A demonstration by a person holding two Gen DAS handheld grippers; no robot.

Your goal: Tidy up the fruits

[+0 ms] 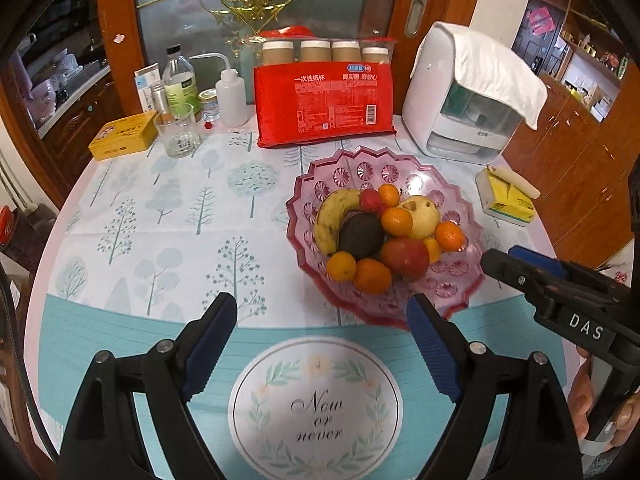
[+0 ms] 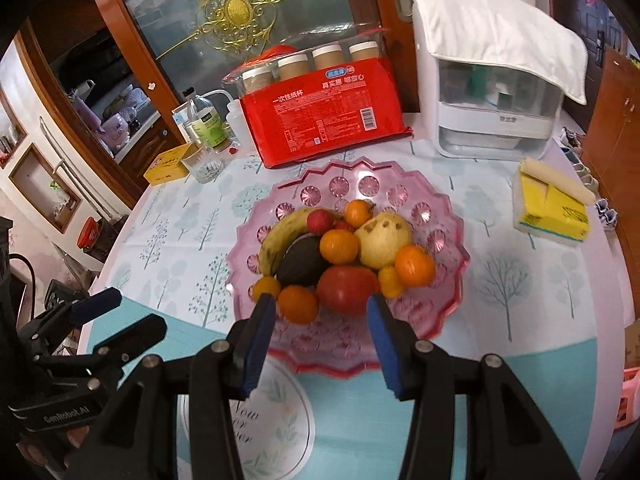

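A pink plastic fruit bowl [image 1: 404, 164] [image 2: 448, 204] stands on the table. It holds a banana [image 1: 334, 212] [image 2: 280, 236], a dark avocado [image 1: 362, 236] [image 2: 300, 262], a yellow pear [image 1: 422, 214] [image 2: 384, 236], a red tomato [image 1: 406, 258] [image 2: 348, 286], small red fruits and several oranges [image 1: 372, 276] [image 2: 298, 304]. My left gripper [image 1: 322, 316] is open and empty, over the tablecloth short of the bowl. My right gripper [image 2: 322, 304] is open and empty, at the bowl's near rim just short of the tomato; it also shows in the left wrist view [image 1: 516, 256].
At the back stand a red pack of paper cups [image 1: 324, 104] [image 2: 332, 116], a white appliance under a cloth [image 1: 468, 92] [image 2: 496, 80], bottles, a glass [image 1: 178, 134] [image 2: 204, 164] and a yellow tin [image 1: 124, 134]. A yellow tissue pack [image 1: 508, 196] [image 2: 552, 208] lies right of the bowl.
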